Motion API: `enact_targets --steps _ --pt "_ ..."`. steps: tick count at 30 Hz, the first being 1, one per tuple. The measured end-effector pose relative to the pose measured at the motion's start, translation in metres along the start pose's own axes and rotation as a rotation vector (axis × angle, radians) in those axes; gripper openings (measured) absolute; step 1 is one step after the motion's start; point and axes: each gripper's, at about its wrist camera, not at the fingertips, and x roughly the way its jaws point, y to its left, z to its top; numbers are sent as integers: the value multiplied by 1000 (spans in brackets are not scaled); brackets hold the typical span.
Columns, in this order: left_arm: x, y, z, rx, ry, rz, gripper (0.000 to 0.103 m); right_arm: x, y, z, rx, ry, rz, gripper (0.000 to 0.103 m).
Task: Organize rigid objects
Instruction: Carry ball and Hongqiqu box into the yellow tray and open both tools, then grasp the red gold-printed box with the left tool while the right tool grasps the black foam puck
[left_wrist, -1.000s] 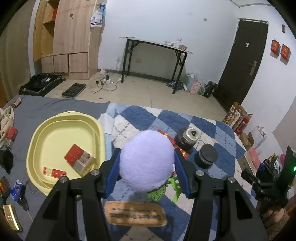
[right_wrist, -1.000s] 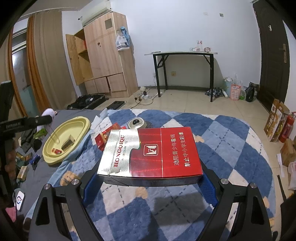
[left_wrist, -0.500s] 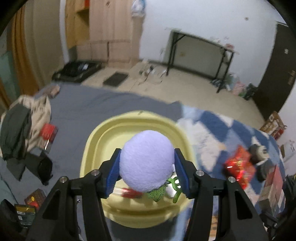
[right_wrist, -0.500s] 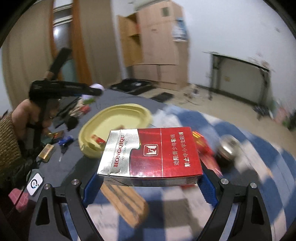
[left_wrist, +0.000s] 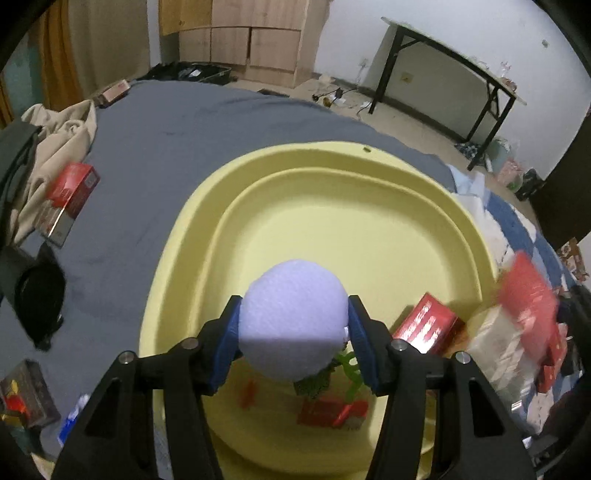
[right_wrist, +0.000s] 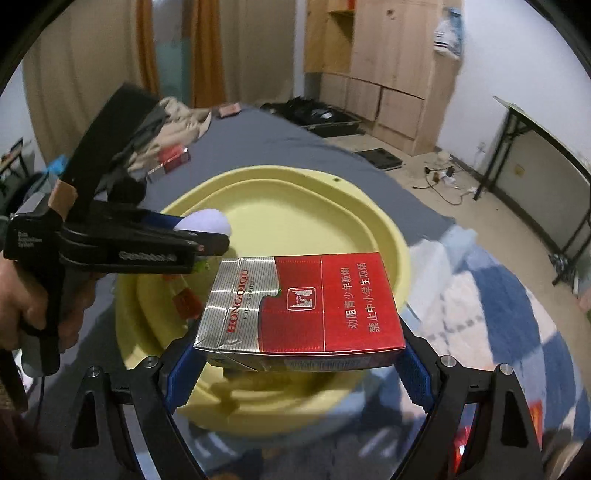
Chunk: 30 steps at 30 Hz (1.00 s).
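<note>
Right wrist only: left tool (right_wrist: 207, 236), hand (right_wrist: 26, 295) beside yellow tray (right_wrist: 295, 192).

One yellow tray (left_wrist: 369, 173), one purple plush ball (left_wrist: 293, 319), two grippers (left_wrist: 293, 343) (right_wrist: 295, 354), one red carton (right_wrist: 306, 306)

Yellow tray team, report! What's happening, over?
Left gripper clamps purple plush ball over yellow tray. Right gripper holds red cigarette box above it. Small red boxes already inside.

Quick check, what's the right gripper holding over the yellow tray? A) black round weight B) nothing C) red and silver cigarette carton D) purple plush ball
C: the right gripper has its jaws clamped on the red and silver cigarette carton above the yellow tray; the purple plush ball sits in the left gripper.
</note>
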Motion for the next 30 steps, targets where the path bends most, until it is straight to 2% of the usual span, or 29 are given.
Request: enact_targets --steps 5,8,10,11,13,14,18,22,25,30 --pt "9 12 -7 -33 15 14 58 43 6 18 -88 121 14 90" --pt "14 13 -12 -38 25 1 61 53 11 19 -103 144 9 91" --pt "12 9 -12 -36 9 -6 72 54 14 21 -107 146 0 94" --pt "6 9 -12 -50 -9 -27 77 57 14 23 -108 149 -7 102" --pt "-7 10 -9 -78 -33 -42 98 53 16 23 -113 141 -28 102" --pt "-17 11 -6 -94 -52 -41 101 47 16 22 -114 134 -29 102" --pt "-62 4 6 -121 -117 -32 103 14 14 17 -58 87 -4 102" --pt "-109 -39 7 -41 -153 -76 103 -49 3 -1 40 -10 3 103" --pt "-145 -94 -4 60 -160 -148 103 -108 -13 -32 113 -73 -42 103" --pt "-181 -172 -45 173 -128 -285 103 -203 -50 -108 244 -122 -156 103"
